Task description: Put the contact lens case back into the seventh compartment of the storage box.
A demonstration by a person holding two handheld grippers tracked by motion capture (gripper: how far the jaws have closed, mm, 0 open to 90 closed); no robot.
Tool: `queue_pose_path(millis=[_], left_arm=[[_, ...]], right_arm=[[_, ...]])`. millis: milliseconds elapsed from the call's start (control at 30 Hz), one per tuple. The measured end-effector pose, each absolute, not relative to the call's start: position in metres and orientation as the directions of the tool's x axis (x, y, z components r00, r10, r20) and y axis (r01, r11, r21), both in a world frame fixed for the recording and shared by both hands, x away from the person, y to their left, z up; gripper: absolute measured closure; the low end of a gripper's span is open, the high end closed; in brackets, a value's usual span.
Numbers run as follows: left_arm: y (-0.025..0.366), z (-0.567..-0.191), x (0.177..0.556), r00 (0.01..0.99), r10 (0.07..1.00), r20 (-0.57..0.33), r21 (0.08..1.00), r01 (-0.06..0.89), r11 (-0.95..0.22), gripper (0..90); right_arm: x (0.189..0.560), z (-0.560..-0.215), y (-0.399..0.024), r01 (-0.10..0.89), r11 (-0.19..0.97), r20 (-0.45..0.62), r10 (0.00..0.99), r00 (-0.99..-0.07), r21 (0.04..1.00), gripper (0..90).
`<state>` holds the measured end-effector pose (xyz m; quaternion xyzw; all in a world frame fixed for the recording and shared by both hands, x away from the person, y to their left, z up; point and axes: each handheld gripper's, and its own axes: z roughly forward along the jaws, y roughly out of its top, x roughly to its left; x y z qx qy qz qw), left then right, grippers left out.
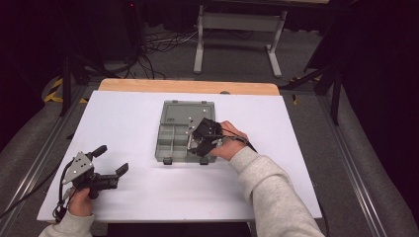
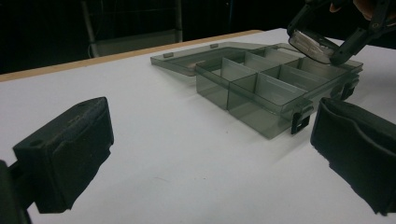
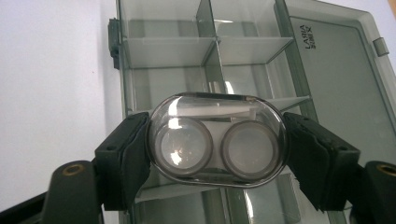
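Observation:
A smoky grey plastic organizer box [image 1: 170, 132] lies open at the middle of the white table, its lid [image 1: 184, 111] folded flat toward the far side. Its divided compartments [image 2: 261, 86] hold nothing that I can see. My right gripper [image 1: 200, 140] hangs over the box's right compartments, shut on a clear oval case [image 3: 217, 140] with two round wells, pinched at its two short ends. That clear oval case [image 2: 312, 46] hovers just above the box [image 3: 163, 56]. My left gripper [image 1: 109, 160] rests open near the table's front left corner, nothing between its pads [image 2: 70, 154].
The white table surface [image 1: 123, 118] has a wooden strip [image 1: 188, 86] along its far edge. Beyond it stand a white metal frame [image 1: 237, 29] and floor cables [image 1: 148, 49]. Metal rails [image 1: 356, 163] run along both sides of the table.

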<state>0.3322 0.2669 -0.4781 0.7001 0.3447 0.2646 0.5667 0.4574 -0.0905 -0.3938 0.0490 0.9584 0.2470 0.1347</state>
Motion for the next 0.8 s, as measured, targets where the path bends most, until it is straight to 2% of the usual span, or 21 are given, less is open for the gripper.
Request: queue_pose_path(millis=[800], left_arm=[[0.2667, -0.4781, 0.3323, 0.623, 0.782, -0.020, 0.976, 0.183, -0.121, 0.1]], right_arm=[[0.4611, -0.4040, -0.0885, 0.039, 0.895, -0.202, 0.142, -0.969, 0.444, 26.5]])
